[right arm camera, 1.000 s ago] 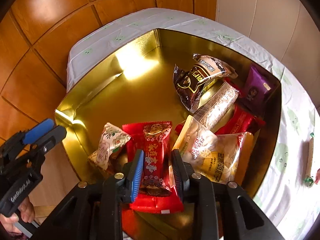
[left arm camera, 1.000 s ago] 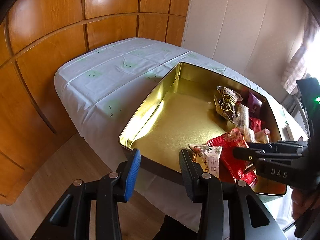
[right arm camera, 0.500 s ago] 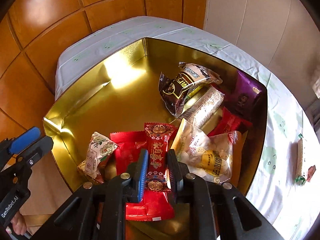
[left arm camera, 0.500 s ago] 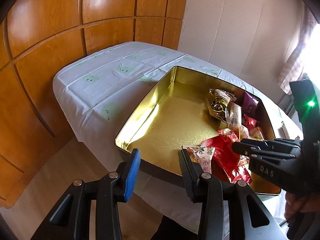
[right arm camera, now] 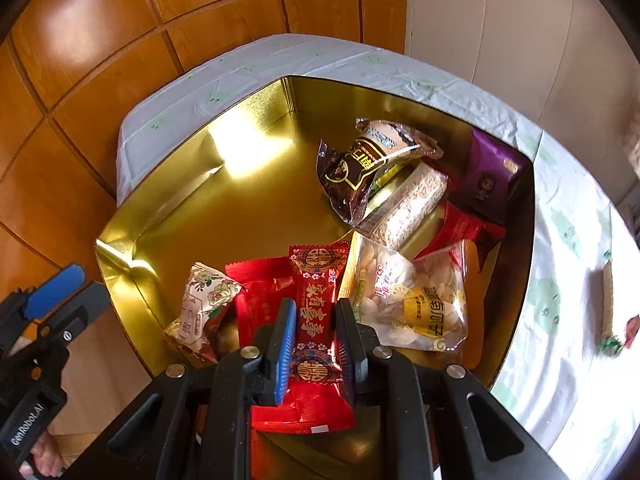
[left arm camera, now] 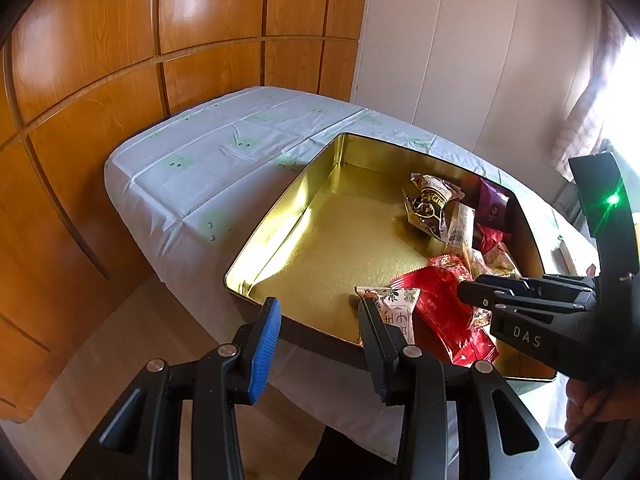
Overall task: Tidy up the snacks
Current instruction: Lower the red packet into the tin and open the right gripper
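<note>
A gold tin box (right arm camera: 168, 184) (left arm camera: 280, 216) stands on the table and holds several snack packets at its right and near side. My right gripper (right arm camera: 316, 320) is shut on a narrow red packet (right arm camera: 318, 300) with gold characters and holds it above another red packet (right arm camera: 260, 300). Beside them lie a floral white packet (right arm camera: 204, 304), a clear bag of pale seeds (right arm camera: 412, 300), a brown packet (right arm camera: 360, 160) and a purple packet (right arm camera: 488, 172). My left gripper (left arm camera: 318, 320) is open and empty at the tin's near edge. The right gripper also shows in the left wrist view (left arm camera: 468, 292).
A white tablecloth (left arm camera: 208, 168) with green prints covers the table. A wrapped snack bar (right arm camera: 608, 300) lies on the cloth to the right of the tin. Wooden wall panels (left arm camera: 120, 60) stand behind and to the left. Floor lies below the table's near edge.
My right gripper has closed on the narrow red packet and lifted it as both grippers drew back from the tin. My left gripper stays open.
</note>
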A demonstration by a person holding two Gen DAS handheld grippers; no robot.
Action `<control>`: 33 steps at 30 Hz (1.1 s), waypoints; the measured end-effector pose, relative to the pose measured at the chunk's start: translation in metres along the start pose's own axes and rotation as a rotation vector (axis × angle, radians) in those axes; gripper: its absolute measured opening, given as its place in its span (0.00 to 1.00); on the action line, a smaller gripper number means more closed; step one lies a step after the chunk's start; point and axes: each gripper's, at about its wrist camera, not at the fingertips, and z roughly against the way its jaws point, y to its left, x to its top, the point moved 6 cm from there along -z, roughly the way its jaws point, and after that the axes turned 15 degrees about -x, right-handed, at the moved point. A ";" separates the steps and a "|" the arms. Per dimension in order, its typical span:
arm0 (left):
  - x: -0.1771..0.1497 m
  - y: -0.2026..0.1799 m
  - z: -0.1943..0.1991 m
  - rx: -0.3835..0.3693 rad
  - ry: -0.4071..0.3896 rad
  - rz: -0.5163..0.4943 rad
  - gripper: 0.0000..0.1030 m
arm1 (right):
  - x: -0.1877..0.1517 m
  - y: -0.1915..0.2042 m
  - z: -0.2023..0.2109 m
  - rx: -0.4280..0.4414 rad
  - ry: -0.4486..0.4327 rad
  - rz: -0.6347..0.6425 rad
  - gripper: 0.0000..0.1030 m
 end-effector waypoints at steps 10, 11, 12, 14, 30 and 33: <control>0.001 0.001 0.004 0.001 -0.011 -0.001 0.40 | -0.006 0.006 0.008 -0.022 -0.015 0.021 0.16; 0.001 0.001 0.004 0.001 -0.012 0.000 0.40 | -0.004 0.007 0.005 -0.041 -0.021 0.025 0.13; 0.001 0.001 0.004 0.003 -0.012 0.000 0.40 | 0.000 0.006 0.001 -0.046 -0.021 0.017 0.13; 0.000 0.001 0.004 0.003 -0.010 0.002 0.40 | 0.004 0.004 -0.004 -0.039 -0.008 -0.009 0.13; -0.002 -0.011 0.011 -0.003 -0.014 -0.032 0.40 | -0.003 -0.009 0.024 0.009 -0.069 -0.079 0.16; -0.002 -0.014 0.012 -0.003 -0.016 -0.041 0.40 | -0.005 -0.013 0.032 0.006 -0.089 -0.090 0.16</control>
